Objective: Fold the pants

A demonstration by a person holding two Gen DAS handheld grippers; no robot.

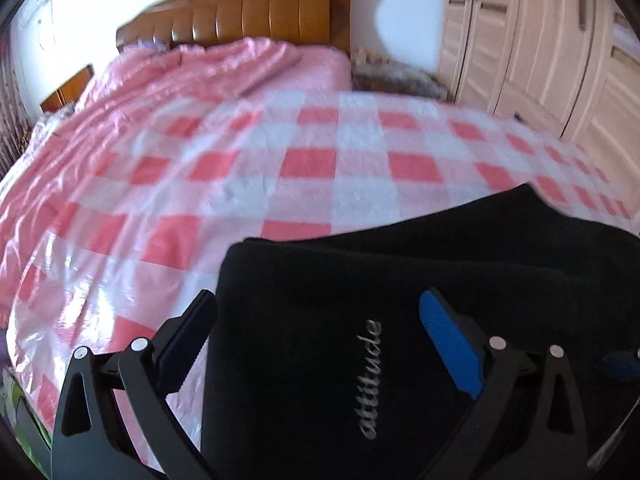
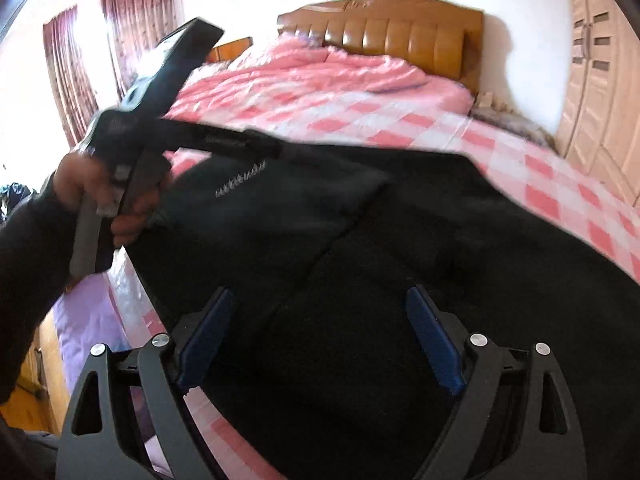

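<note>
Black pants (image 1: 320, 340) with a silver "attitude" print (image 1: 370, 378) lie folded on the near edge of the bed; they also show in the right wrist view (image 2: 400, 260). My left gripper (image 1: 316, 300) is open, its fingers wide apart over the pants' left part, empty. It also shows in the right wrist view as a black tool (image 2: 180, 80) held in a hand at the left. My right gripper (image 2: 320, 296) is open and empty, its blue pads (image 2: 434, 344) spread above the pants' middle.
The bed has a pink and white checked cover (image 1: 304, 160) and a crumpled pink quilt (image 1: 208, 68) toward the wooden headboard (image 1: 248, 12). A beige wardrobe (image 1: 520, 40) stands at the right. Curtains (image 2: 76, 76) hang at the left.
</note>
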